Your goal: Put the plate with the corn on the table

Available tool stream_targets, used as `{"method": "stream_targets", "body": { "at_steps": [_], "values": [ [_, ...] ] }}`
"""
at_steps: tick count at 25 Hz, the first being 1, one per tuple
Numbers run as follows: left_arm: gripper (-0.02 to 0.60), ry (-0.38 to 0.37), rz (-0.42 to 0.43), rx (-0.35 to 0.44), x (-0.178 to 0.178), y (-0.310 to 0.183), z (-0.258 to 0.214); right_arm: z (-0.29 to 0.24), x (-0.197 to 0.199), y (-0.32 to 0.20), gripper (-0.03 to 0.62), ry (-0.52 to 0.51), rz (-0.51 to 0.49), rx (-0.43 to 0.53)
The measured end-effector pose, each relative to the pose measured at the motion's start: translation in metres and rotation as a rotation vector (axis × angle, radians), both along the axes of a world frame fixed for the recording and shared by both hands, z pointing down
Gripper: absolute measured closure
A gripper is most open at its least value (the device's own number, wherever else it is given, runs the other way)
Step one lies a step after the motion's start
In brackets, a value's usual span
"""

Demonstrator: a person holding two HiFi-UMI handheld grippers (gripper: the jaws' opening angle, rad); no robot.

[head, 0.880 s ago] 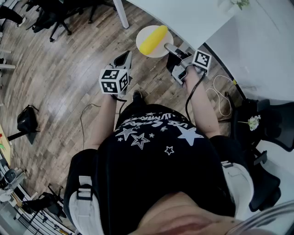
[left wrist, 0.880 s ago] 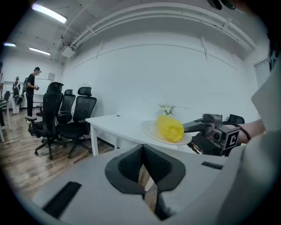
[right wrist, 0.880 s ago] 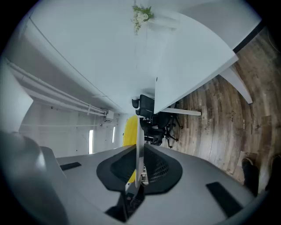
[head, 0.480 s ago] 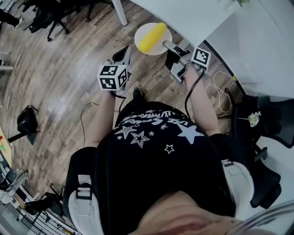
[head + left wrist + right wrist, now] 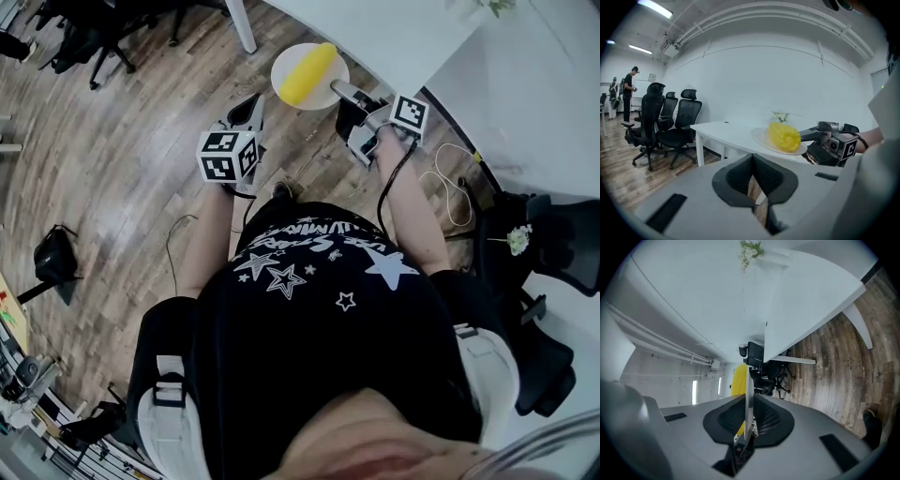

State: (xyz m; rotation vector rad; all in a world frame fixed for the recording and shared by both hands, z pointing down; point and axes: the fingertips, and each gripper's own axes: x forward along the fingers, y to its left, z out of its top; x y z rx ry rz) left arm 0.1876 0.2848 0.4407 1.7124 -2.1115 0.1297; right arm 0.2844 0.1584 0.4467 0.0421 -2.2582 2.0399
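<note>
- The right gripper (image 5: 339,91) is clamping its jaws narrowly on the near rim of the plate (image 5: 284,64), which shows edge-on between the pads in the right gripper view.
- The corn (image 5: 307,73) is lying lengthwise across the plate, a single yellow cob covering most of its middle.
- The plate is hanging in the air at the edge of the white table (image 5: 394,33), with the wooden floor (image 5: 122,141) showing beneath it (whether any part of it is touching the tabletop cannot be told).
- The left gripper (image 5: 251,108) is hovering just beside the plate on its left, apart from it, with its jaws pressed together at the tips and nothing between them.
- In the left gripper view, the plate is sitting level above the line of the tabletop, with the right gripper gripping it from the right side.
- Black office chairs (image 5: 679,123) are standing on the floor beyond the table's leg, and two people are standing far off at the room's left.
- A small sprig of flowers (image 5: 751,250) is sitting on the far part of the table.
</note>
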Motion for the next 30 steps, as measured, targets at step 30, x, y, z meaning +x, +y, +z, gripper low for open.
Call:
{"method": "stream_targets", "body": {
  "at_steps": [30],
  "values": [
    [0.577, 0.022, -0.062, -0.013, -0.238, -0.087, 0.014, 0.016, -0.261, -0.123, 0.554, -0.036, -0.007, -0.019]
  ]
}}
